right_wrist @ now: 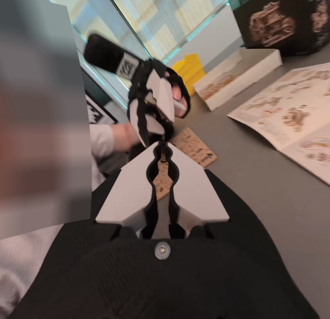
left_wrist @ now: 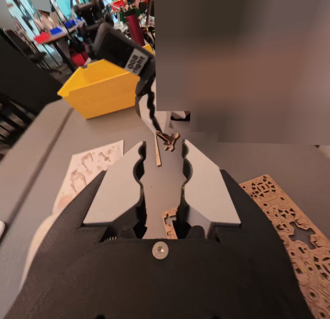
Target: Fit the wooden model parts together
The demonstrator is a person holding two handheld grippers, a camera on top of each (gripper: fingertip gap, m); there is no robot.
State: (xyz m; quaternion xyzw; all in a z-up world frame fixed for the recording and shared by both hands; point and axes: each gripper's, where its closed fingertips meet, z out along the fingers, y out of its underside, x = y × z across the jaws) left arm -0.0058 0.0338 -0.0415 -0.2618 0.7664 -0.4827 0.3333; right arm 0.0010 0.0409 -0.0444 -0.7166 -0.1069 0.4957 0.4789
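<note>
The left hand-held gripper (left_wrist: 163, 143) stands open above the grey counter (left_wrist: 110, 130), with a clear gap between its two pale fingers and nothing between them. Just ahead of its tips, the right hand-held gripper (left_wrist: 165, 135) comes down from above and pinches a small wooden model part (left_wrist: 170, 140), a cross-like piece of thin light wood, which hangs a little over the counter. Beside this piece, a thin wooden stick (left_wrist: 158, 152) lies flat on the counter, apart from the model part. In the right wrist view the right hand-held gripper (right_wrist: 162, 146) is nearly closed, and a small dark-edged wooden piece (right_wrist: 163, 156) is gripped between its tips; the picture is blurred, so its shape is hard to tell there. The left hand-held gripper (right_wrist: 155, 137) is seen opposite it, held by a hand (right_wrist: 176, 94), with its tips very near the tips of the right one. A wooden sheet (left_wrist: 285, 226) with many cut-out shapes lies on the counter under and to the right of the left gripper. An instruction sheet (left_wrist: 89, 167) with drawings lies to the left of it, and a yellow bin (left_wrist: 100, 90) stands farther back. In the right wrist view a white box (right_wrist: 237, 78) sits near a larger folded instruction sheet (right_wrist: 285, 114).
</note>
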